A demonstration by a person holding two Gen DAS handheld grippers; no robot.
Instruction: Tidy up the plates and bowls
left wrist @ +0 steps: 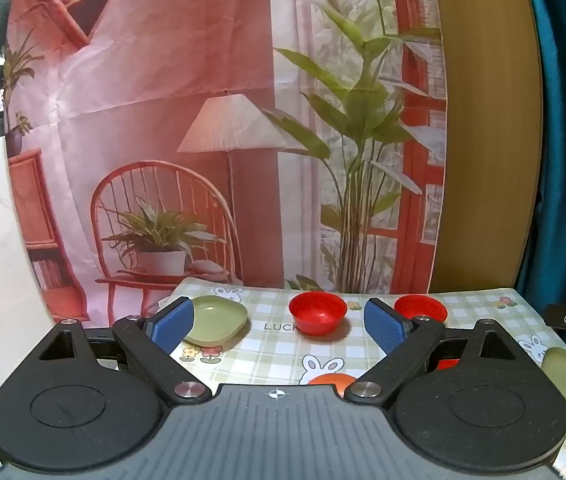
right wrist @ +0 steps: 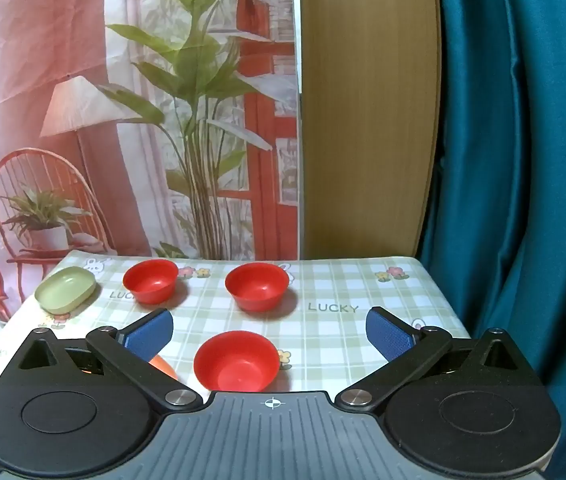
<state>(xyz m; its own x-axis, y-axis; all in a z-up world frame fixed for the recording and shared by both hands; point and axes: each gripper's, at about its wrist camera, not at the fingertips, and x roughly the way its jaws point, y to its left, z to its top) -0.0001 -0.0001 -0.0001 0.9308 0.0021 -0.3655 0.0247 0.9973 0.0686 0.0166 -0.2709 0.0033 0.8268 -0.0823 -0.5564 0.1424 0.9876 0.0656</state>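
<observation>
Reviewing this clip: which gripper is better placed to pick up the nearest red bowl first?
Right. The right gripper stands open with the nearest red bowl centred between its fingers. In the left wrist view, the left gripper frames a farther red bowl; only an orange sliver shows near it.

Both grippers are just hanging there wide open, nothing between the blue pads on either one. The left gripper [left wrist: 279, 326] tips down a little. The right gripper [right wrist: 269, 334] is angled down more steeply, jaws spread just as wide.
</observation>
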